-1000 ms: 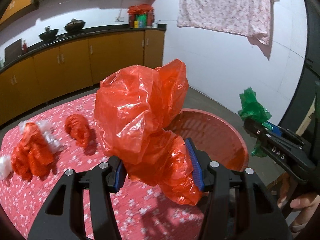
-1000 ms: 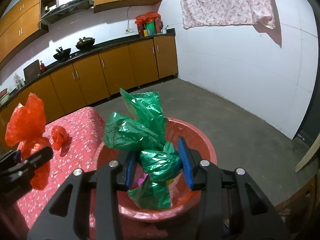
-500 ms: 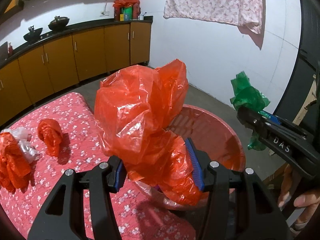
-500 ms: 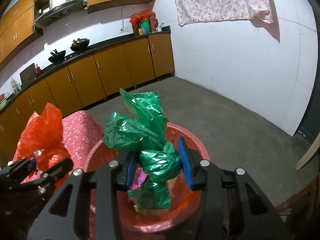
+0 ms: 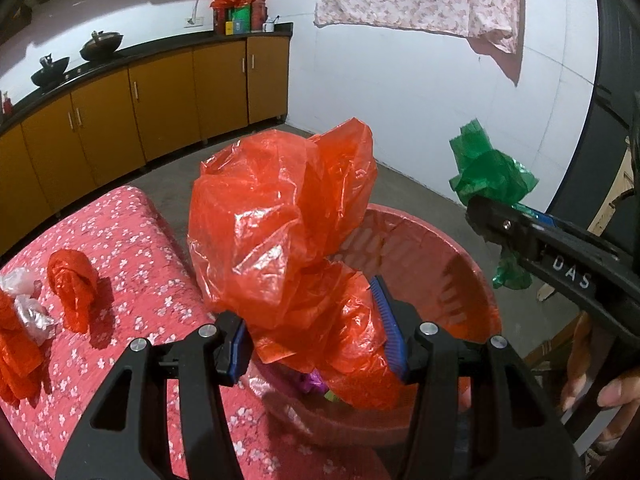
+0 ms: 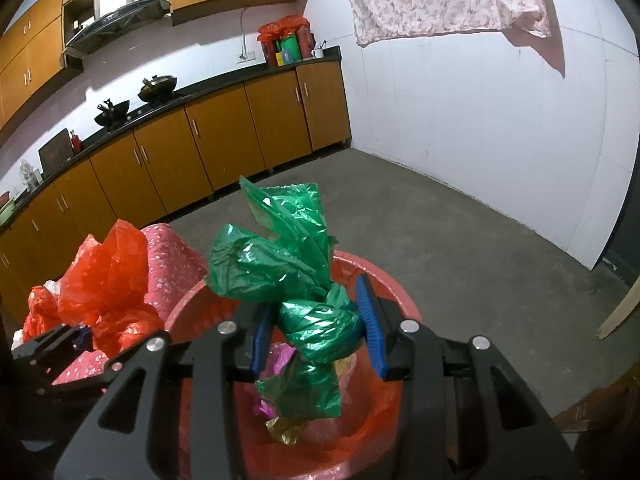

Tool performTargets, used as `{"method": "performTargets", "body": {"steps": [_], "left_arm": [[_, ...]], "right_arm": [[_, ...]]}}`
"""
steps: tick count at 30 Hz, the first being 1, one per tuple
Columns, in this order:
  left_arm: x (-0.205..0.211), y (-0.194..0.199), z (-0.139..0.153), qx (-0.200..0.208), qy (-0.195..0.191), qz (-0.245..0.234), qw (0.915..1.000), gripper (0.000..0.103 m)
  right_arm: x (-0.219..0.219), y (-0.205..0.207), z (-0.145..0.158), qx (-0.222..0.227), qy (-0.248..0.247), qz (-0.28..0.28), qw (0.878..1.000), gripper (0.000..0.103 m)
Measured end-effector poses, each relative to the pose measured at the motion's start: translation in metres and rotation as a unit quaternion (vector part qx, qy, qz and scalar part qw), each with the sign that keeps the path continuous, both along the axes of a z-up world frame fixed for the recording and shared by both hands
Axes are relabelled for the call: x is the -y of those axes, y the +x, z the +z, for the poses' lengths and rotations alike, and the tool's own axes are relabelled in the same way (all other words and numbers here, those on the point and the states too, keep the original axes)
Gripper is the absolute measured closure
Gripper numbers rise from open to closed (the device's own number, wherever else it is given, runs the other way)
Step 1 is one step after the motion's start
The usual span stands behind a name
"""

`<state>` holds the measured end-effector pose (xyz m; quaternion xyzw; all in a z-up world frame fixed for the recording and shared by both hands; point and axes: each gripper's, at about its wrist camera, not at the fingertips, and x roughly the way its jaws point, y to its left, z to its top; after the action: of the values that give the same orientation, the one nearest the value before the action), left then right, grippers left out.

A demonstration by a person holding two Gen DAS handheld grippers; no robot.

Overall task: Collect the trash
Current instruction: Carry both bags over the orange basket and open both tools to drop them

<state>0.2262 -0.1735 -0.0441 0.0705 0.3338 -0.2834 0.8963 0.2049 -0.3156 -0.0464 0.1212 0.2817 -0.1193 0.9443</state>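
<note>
The left gripper (image 5: pixel 316 328) is pointing forward and downward, its blue-padded fingers (image 5: pixel 386 322) pressing in on a crumpled red bag (image 5: pixel 280 220). The right gripper (image 6: pixel 316 326) is tilting down likewise, its fingers (image 6: pixel 368 320) clamping a knotted green bag (image 6: pixel 316 320). A bare hand (image 5: pixel 604 400) is gripping the right gripper's handle at the frame's lower right edge.

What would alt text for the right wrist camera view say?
The right gripper pinches a knotted green plastic bag above a red basin that already holds scraps. At left, the left gripper holds a red plastic bag by a floral-covered table, with kitchen cabinets behind.
</note>
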Motion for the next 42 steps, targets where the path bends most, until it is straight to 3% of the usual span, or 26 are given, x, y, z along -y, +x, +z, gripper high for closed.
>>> {"method": "performTargets", "body": {"steps": [13,17,24,28,34,42], "left_arm": [[0.015,0.008,-0.013,-0.006,0.009,-0.010,0.9999,0.047],[0.012,0.010,-0.012,-0.007,0.007,-0.003,0.9999,0.041],[-0.003,0.013,-0.010,-0.007,0.005,0.023,0.9997,0.038],[-0.015,0.011,-0.006,-0.001,0.006,0.041,0.9992,0.034],[-0.045,-0.001,0.003,0.017,0.005,0.081,0.9966,0.018],[-0.108,-0.019,0.010,0.040,0.018,0.160,0.9861,0.010]], "right_arm": [[0.008,0.006,0.001,0.015,0.029,0.008,0.999,0.062],[0.013,0.003,0.003,0.022,0.031,0.009,0.999,0.050],[0.018,-0.005,0.012,0.032,0.020,-0.005,0.999,0.042],[0.014,-0.013,0.019,0.044,-0.003,-0.014,0.999,0.027],[-0.008,-0.022,0.029,0.063,-0.052,-0.032,0.996,0.006],[-0.057,-0.018,0.030,0.058,-0.068,0.019,0.996,0.004]]}}
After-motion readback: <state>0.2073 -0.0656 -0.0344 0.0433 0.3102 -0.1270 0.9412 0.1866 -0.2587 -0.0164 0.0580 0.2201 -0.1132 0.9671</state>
